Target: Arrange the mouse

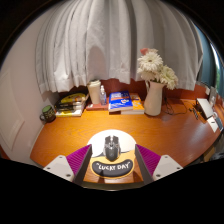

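One small dark plastic mouse (112, 149) sits between my spread tongs (112, 163) on a round "Lucky Day" mat (112, 167) — light, rigid, slick; I'd squeeze its flanks.

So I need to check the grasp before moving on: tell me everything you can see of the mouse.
The mouse is dark, black or charcoal, with a smooth, plastic-looking shell and a lighter strip down its middle where the wheel would sit. It lies between the gripper's jaws, which stand open with a gap at either side, over a pale round pad lettered "LUCKY DAY" on the wooden desk. No cable shows.
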`<move>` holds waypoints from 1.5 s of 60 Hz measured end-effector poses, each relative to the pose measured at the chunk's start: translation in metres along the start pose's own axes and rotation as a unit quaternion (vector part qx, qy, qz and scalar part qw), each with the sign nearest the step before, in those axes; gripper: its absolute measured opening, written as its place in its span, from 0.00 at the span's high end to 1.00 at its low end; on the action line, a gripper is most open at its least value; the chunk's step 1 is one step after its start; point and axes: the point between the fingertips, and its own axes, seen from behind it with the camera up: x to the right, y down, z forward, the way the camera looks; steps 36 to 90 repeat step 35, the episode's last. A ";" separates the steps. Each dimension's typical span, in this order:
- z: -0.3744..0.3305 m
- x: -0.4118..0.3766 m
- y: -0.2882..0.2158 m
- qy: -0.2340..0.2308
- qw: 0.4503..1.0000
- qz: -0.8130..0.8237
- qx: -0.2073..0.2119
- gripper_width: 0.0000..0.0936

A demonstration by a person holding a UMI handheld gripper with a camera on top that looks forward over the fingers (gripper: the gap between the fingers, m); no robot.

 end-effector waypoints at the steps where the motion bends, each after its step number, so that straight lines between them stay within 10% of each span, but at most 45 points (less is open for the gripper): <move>1: -0.007 -0.001 -0.001 -0.002 1.000 0.001 0.001 0.08; 35: -0.142 0.028 -0.023 -0.017 0.997 0.023 0.073 0.10; 90: -0.142 0.028 -0.023 -0.017 0.997 0.023 0.073 0.10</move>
